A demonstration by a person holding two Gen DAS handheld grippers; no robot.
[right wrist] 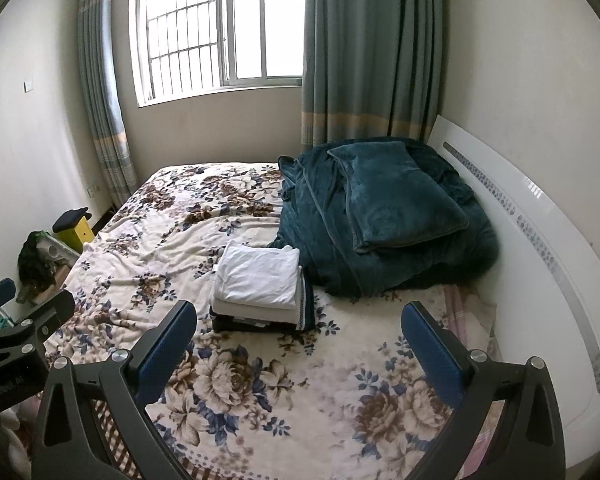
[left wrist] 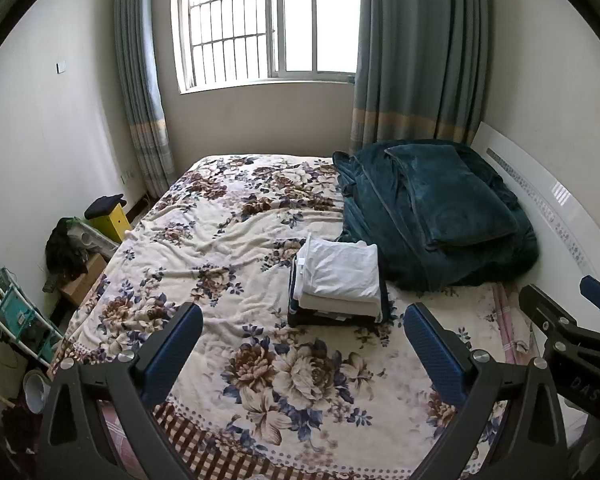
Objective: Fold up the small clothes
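Note:
A stack of folded clothes (left wrist: pixel 338 282) (right wrist: pixel 260 286) lies on the floral bed cover (left wrist: pixel 220 248) (right wrist: pixel 160 240), white pieces on top and dark ones beneath. My left gripper (left wrist: pixel 302 336) hovers open above the near part of the bed, short of the stack, with nothing between its blue pads (left wrist: pixel 172 354). My right gripper (right wrist: pixel 300 334) is likewise open and empty, held a little nearer than the stack. Part of the right gripper shows at the right edge of the left wrist view, and the left one at the left edge of the right wrist view.
A teal plush blanket with a pillow (left wrist: pixel 436 208) (right wrist: pixel 384 208) is heaped at the bed's far right, against the white headboard (left wrist: pixel 560 208) (right wrist: pixel 540 216). Boxes, a yellow stool (left wrist: pixel 108 216) and a shelf crowd the floor on the left. Window and curtains stand beyond.

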